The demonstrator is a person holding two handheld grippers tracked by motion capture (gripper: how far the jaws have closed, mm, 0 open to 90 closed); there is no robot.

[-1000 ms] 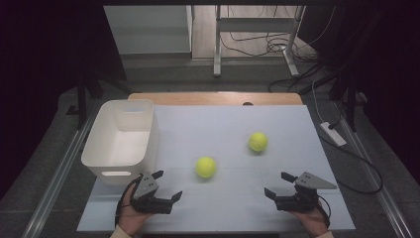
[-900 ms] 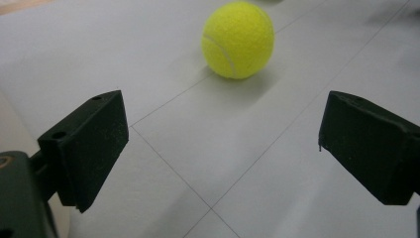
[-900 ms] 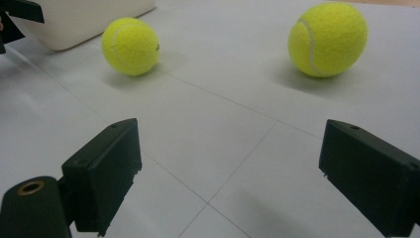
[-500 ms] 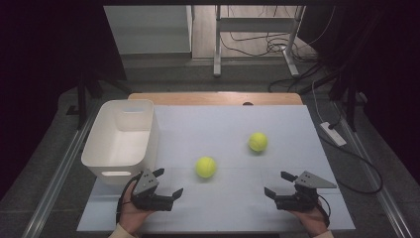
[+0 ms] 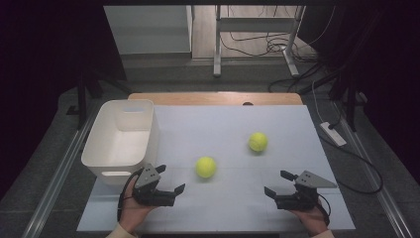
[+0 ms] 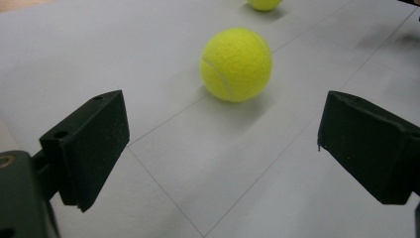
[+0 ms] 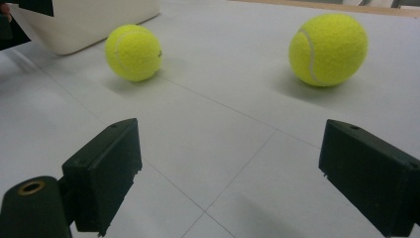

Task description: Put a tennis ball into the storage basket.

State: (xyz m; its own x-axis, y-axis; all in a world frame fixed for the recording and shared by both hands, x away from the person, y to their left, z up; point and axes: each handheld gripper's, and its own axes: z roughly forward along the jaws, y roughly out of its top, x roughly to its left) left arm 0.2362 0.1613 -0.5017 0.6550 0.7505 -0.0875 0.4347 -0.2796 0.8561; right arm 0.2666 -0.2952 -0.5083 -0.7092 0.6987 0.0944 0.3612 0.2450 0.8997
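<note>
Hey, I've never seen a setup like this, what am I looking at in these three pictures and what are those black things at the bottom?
A person sits at a white table, holding a handheld gripper in each hand. The high view looks down from above: the left gripper and the right gripper are near the bottom edge. The other two pictures come from small cameras riding on each gripper, so the black blocks are its own fingers, spread open. On the table lie two tennis balls, a nearer ball and a farther ball, and a white bin on the left. Nothing is held; both grippers are apart from the balls.
</note>
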